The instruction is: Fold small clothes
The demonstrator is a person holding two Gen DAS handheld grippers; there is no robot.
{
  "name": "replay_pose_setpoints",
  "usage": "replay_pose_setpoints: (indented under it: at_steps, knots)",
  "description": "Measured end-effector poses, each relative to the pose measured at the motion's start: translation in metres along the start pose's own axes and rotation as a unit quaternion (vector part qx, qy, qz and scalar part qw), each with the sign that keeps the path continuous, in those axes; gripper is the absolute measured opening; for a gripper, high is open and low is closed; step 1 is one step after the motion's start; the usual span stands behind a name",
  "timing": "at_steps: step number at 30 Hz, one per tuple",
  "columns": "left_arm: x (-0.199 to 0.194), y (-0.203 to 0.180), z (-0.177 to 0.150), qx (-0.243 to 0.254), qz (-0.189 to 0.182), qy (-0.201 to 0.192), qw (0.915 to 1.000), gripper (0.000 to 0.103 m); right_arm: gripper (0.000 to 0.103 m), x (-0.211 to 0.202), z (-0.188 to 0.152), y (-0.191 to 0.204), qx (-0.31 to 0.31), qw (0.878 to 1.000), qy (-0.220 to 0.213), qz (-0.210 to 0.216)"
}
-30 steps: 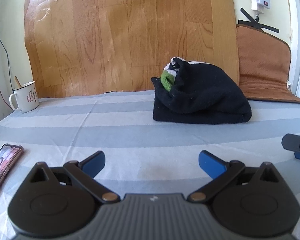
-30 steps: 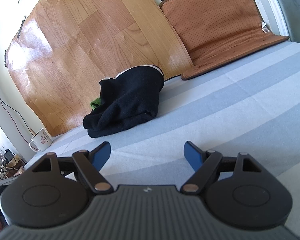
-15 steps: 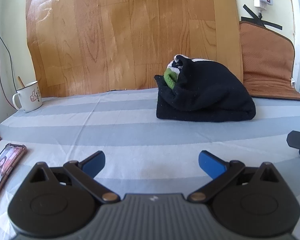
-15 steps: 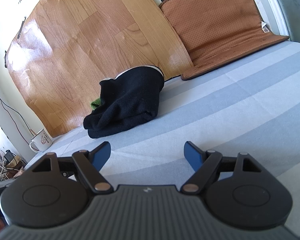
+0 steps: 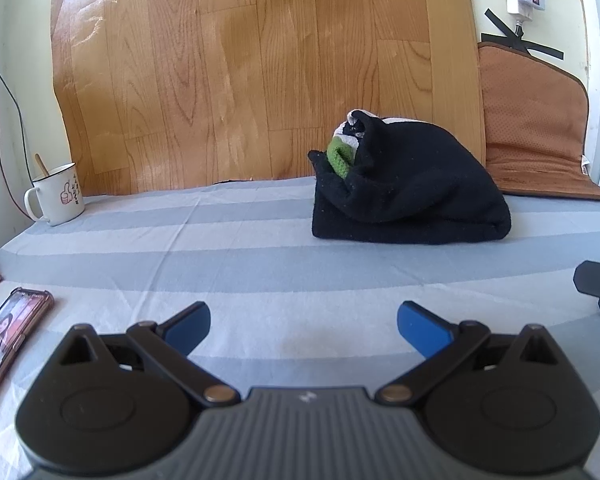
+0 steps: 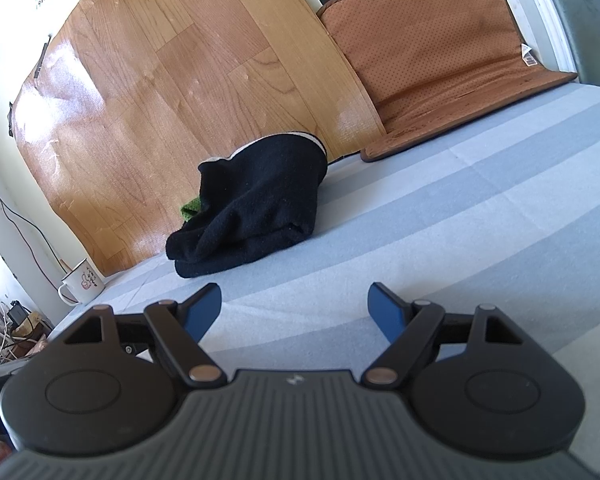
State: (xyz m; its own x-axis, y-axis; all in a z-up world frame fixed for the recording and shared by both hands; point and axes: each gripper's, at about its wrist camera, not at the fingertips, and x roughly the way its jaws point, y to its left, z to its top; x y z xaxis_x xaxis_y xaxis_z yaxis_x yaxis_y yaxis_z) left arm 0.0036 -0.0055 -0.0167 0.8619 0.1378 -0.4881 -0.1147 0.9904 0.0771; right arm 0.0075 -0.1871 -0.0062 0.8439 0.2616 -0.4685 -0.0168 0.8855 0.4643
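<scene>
Loosely bundled, the black garment shows green and white cloth inside.

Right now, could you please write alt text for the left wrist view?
A folded black fleece garment with green fabric tucked inside lies on a blue-striped sheet, beyond the open left gripper. A white enamel mug stands far left, a phone nearer.

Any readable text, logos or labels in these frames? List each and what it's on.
No text reads clearly.
White enamel mug: thumbs-up drawing with small vertical characters beside it, too small to read.
Brown perforated mat: white corner tag, print blurred.
Cream wall: a line of tiny print at upper left, illegible.
</scene>
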Motion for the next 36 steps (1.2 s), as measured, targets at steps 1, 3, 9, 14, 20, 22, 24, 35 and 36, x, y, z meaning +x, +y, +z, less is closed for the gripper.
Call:
replay_pose_setpoints:
  at_steps: [1,3,9,14,20,22,24,35,36]
  knots:
    - [-0.0002,-0.0001,-0.0001,-0.001,0.0,0.0,1.0,0.103,0.082,0.0,0.0,0.0,0.0,1.0,0.0,0.0]
    - [-0.0002,0.0002,-0.0001,-0.003,0.002,-0.002,1.0,0.103,0.082,-0.0002,-0.0004,-0.0001,0.0,1.0,0.0,0.0]
    - [0.0009,0.0035,0.0002,-0.014,0.002,-0.004,0.9999,0.103,0.082,0.0002,0.0002,0.0,0.0,1.0,0.0,0.0]
    - [0.0012,0.0025,0.0002,-0.008,0.002,-0.006,1.0,0.103,0.082,0.0002,0.0003,-0.0001,0.0,1.0,0.001,0.0]
    - [0.0017,0.003,0.0005,-0.009,0.001,-0.001,1.0,0.103,0.082,0.0,0.0002,-0.0001,0.0,1.0,0.001,0.0]
    - [0.0016,0.0024,0.0003,-0.008,0.001,0.0,1.0,0.103,0.082,0.0004,0.0007,0.0001,0.0,1.0,0.001,0.0]
    - [0.0016,0.0021,0.0,-0.007,0.001,0.0,1.0,0.103,0.082,0.0004,0.0007,0.0001,0.0,1.0,0.001,0.001]
    - [0.0023,0.0009,-0.0002,-0.003,0.002,0.003,1.0,0.103,0.082,0.0,0.0003,0.0005,0.0,1.0,0.001,0.0]
    - [0.0023,0.0009,-0.0003,-0.002,0.002,0.003,1.0,0.103,0.082,-0.0002,0.0001,0.0004,0.0,1.0,0.001,0.0]
